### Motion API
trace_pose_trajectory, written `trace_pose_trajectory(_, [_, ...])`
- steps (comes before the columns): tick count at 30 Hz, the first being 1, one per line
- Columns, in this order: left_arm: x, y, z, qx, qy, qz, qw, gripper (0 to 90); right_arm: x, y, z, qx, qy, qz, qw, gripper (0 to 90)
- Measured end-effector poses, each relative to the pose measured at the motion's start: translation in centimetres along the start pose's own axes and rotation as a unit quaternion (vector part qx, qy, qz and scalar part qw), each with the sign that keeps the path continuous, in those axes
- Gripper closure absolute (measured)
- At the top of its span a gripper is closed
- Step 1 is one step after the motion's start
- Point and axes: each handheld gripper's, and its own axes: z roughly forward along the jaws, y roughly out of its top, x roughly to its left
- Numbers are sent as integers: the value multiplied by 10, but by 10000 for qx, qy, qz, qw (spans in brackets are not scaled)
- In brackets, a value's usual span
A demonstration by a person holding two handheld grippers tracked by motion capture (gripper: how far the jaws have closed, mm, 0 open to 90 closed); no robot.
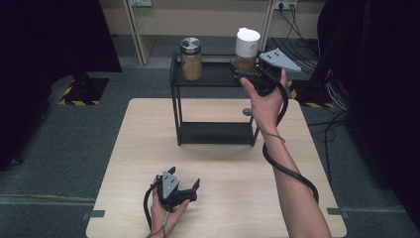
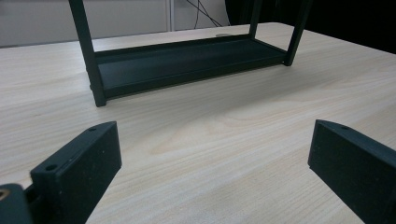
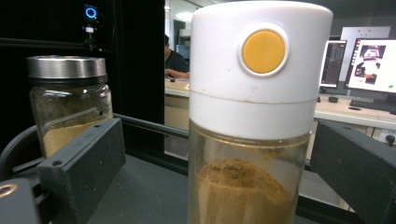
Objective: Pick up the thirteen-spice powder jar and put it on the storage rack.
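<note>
Tongs first: your left tongs [image 1: 192, 187] rest wide apart and empty on the tabletop [image 1: 218, 163]. Farther out, your right tongs [image 1: 246, 72] straddle the white-capped spice jar [image 1: 246, 49] on the black rack's [image 1: 213, 79] top shelf, their pads clear of the glass. Placing looks done; next you'd draw straight back without clipping the jar. Steel-lidded spice jar [image 1: 191, 59] stands well apart at the shelf's other end, out of your way; the rack's rear rail runs behind.

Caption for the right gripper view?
Open right gripper flanks a white-capped spice jar on the rack's top shelf.
</note>
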Motion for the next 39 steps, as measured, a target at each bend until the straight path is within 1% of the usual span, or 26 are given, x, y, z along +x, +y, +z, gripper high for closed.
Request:
trace_pose_trajectory(3, [0,0,0,-11,6,-1,10000,20,-1,-2,-6,-26,44,-49,10000,32])
trace_pose_trajectory(7, [-1,0,0,-15,13,0,10000,20,-3,-5,-12,8,114,-106,9999,32])
trace_pose_trajectory(13, [-1,0,0,-14,12,5,10000,19,-8,-8,-22,91,201,-128,9997,31])
trace_pose_trajectory(15, [-1,0,0,-15,14,0,10000,19,-10,-9,-25,92,234,-102,9996,29])
trace_pose_trajectory(22, [-1,-1,0,-29,23,8,10000,20,-12,-22,-36,-56,311,-54,9995,26])
trace_pose_trajectory(25, [-1,-1,0,-27,19,-8,10000,20,-11,-29,-41,-198,322,-55,9993,26])
trace_pose_trajectory(28, [-1,-1,0,-27,17,1,10000,20,-10,-33,-46,-241,374,-62,9990,26])
trace_pose_trajectory(30, [-1,-1,-1,-37,18,-2,10000,19,-7,-38,-52,-318,399,-71,9987,27])
trace_pose_trajectory(34, [-2,-1,0,-27,27,21,10000,19,-4,-45,-59,-373,445,-110,9983,26])
trace_pose_trajectory(39, [-1,-1,0,-26,26,18,10000,20,-2,-48,-62,-409,461,-137,9980,26])
